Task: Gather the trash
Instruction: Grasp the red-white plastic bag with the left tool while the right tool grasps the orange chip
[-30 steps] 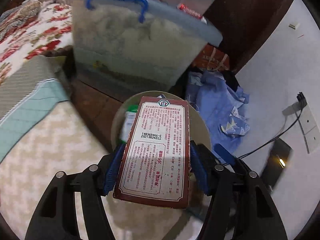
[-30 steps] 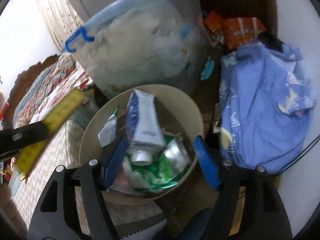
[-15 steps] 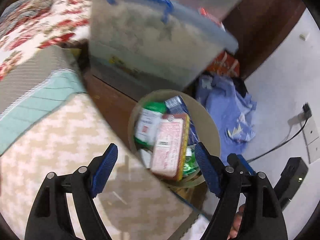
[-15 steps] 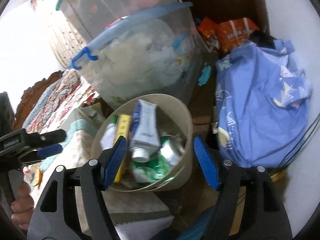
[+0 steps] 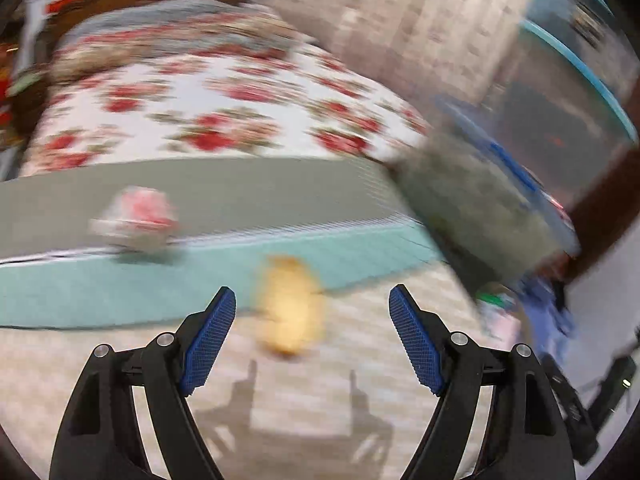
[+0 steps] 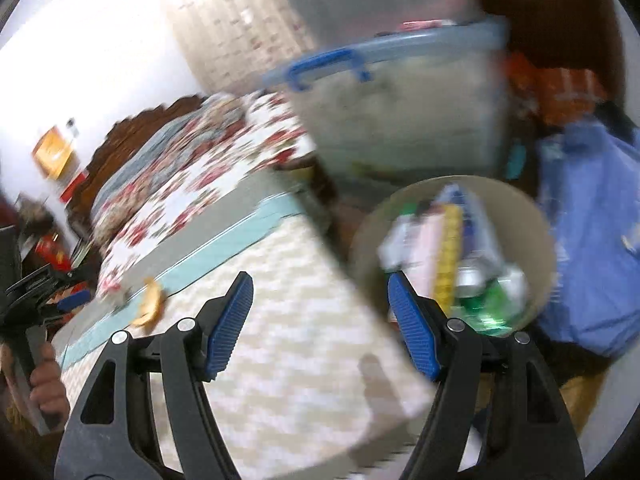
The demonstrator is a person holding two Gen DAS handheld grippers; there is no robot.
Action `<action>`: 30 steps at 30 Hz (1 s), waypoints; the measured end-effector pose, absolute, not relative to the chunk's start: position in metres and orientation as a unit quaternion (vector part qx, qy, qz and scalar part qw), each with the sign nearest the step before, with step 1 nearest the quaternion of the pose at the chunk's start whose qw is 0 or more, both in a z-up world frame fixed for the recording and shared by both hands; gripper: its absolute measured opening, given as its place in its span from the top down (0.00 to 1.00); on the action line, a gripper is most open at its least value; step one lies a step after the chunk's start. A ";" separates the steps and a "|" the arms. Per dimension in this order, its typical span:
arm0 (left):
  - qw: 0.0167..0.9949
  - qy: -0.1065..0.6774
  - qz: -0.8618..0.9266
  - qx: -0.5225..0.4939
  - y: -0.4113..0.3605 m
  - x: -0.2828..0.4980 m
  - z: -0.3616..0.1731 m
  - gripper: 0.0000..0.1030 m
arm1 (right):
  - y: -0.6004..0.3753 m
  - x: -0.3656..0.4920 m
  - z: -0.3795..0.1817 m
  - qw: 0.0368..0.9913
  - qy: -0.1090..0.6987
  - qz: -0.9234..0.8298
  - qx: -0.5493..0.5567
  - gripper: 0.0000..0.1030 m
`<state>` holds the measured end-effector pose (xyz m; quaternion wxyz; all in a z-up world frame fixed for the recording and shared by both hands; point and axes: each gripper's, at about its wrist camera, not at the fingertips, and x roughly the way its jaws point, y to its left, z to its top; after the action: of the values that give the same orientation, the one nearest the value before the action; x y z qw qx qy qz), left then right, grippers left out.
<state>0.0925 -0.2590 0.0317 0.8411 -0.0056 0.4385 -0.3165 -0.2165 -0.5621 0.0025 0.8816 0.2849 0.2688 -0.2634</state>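
1. With both jaws spread and empty, the left gripper [image 5: 312,334] faces a blurred yellow scrap [image 5: 290,308] on the bed [image 5: 120,360].
2. Right gripper [image 6: 320,320] hovers beside the part-filled bin [image 6: 540,240].
3. Next step, likely: closing squarely on the scrap.

Yellow scrap [image 5: 290,308] and pink wrapper [image 5: 136,220], blurred beyond identification.

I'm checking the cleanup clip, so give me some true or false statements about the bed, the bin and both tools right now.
1. The left tool is open and holds nothing. True.
2. A yellow scrap lies on the bed. True.
3. The bin is empty. False: it holds a box, a can and other trash.
4. The right tool grips a can. False: it is open, with nothing in it.
5. A pink wrapper lies on the bed. True.
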 end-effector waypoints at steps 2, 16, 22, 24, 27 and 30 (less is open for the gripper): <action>0.861 0.437 -0.259 -0.007 -0.225 0.124 0.031 0.26 | -0.544 -0.190 0.004 0.888 0.282 -0.238 0.274 0.31; 0.853 0.483 -0.198 0.034 -0.218 0.245 -0.028 0.09 | -0.470 -0.009 -0.034 0.890 0.386 -0.096 0.222 0.31; 0.834 0.507 -0.216 0.018 -0.217 0.247 -0.049 0.40 | -0.466 0.044 -0.067 0.873 0.419 -0.072 0.239 0.34; 0.843 0.490 -0.218 0.035 -0.219 0.236 -0.043 0.51 | -0.456 0.049 -0.068 0.874 0.430 -0.053 0.222 0.78; 0.831 0.498 -0.248 0.019 -0.218 0.223 -0.035 0.56 | -0.442 0.049 -0.067 0.874 0.437 -0.035 0.207 0.87; 0.805 0.515 -0.293 -0.017 -0.214 0.207 -0.031 0.56 | -0.438 0.031 -0.060 0.878 0.431 -0.031 0.207 0.90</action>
<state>0.2068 -0.2136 -0.0307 0.8053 -0.0169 0.5152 -0.2929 0.0312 -0.4384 -0.0600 0.8776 0.2071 0.4313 -0.0312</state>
